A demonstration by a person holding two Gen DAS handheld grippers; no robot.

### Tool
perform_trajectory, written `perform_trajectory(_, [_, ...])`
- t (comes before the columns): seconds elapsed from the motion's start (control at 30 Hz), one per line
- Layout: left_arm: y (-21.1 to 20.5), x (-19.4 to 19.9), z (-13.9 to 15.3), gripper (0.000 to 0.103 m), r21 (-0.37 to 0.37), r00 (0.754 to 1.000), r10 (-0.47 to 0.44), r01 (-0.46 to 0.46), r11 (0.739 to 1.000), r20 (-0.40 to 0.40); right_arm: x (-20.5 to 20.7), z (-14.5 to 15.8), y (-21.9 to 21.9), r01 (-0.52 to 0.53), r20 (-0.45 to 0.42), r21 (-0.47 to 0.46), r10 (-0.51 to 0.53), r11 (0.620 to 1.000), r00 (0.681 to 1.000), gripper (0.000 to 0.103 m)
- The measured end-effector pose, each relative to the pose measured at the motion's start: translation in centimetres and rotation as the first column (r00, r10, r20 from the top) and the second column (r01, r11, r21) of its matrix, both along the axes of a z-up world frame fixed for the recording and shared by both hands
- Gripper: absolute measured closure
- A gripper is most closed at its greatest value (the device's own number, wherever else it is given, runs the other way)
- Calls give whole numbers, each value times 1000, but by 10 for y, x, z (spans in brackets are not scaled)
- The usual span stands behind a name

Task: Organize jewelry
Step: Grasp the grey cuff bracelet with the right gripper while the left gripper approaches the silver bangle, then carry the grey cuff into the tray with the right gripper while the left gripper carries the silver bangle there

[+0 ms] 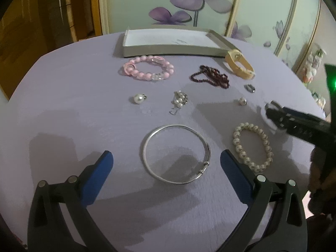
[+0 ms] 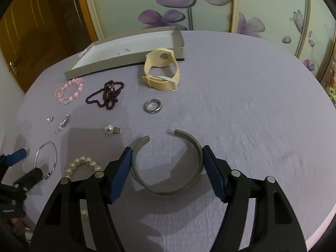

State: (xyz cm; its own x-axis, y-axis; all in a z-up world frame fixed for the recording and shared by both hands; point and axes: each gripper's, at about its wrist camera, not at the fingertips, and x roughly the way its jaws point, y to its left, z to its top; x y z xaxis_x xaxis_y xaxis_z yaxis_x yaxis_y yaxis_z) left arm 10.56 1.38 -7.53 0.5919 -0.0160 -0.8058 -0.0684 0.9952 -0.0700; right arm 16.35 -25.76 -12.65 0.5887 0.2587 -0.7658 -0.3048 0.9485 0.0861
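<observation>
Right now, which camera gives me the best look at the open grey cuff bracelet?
The right wrist view: the grey cuff lies whole between the right tongs, its gap facing away. The left wrist view catches only a sliver of it behind those tongs' tips.

Three beaded bracelets: pink (image 1: 147, 68), dark red (image 1: 211, 76), white pearl (image 1: 253, 145). Two metal bangles: thin silver (image 1: 176, 153), open grey cuff (image 2: 168, 161). Two loose pearl pendants (image 1: 137, 98).

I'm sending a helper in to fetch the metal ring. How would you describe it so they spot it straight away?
Start at the grey tray at the far side of the lavender table, then find the cream watch beside its corner. Just in front of the watch lies the ring, flat and alone. It is a small, thick, shiny steel band, far smaller than any bracelet and without beads.
</observation>
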Motion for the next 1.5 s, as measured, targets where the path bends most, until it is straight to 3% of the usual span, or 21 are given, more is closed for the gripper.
perform_trajectory(0.27, [-10, 13, -11, 8, 76, 999, 16, -13, 997, -37, 0, 5, -8, 30, -17, 41, -29, 999, 999, 34])
perform_trajectory(0.53, [-17, 19, -10, 9, 73, 999, 9, -6, 997, -37, 1, 9, -8, 24, -18, 58, -23, 998, 1000, 34])
perform_trajectory(0.6, [-19, 19, -9, 17, 73, 1000, 2, 0, 997, -29, 2, 10, -7, 18, -17, 60, -17, 998, 1000, 34])
perform_trajectory(0.63, [-20, 18, -8, 28, 75, 1000, -1, 3, 997, -22, 2, 11, -5, 14, -16, 62, -13, 998, 1000, 34])
perform_trajectory(0.87, [-10, 17, -5, 30, 63, 1000, 29, -28, 998, -12, 1, 17, 0, -12, -3, 74, 12, 997, 1000, 34])
perform_trajectory(1.17, [29, 8, 30, 30, 27, 989, 126, -128, 991, 74, 7, 41, 9, -45, 49, 103, 40, 994, 998, 34])
perform_trajectory(1.5, [48, 39, 85, 30, 11, 974, 129, -133, 991, 186, 43, 73, 27, -93, 114, 110, 80, 990, 990, 34])
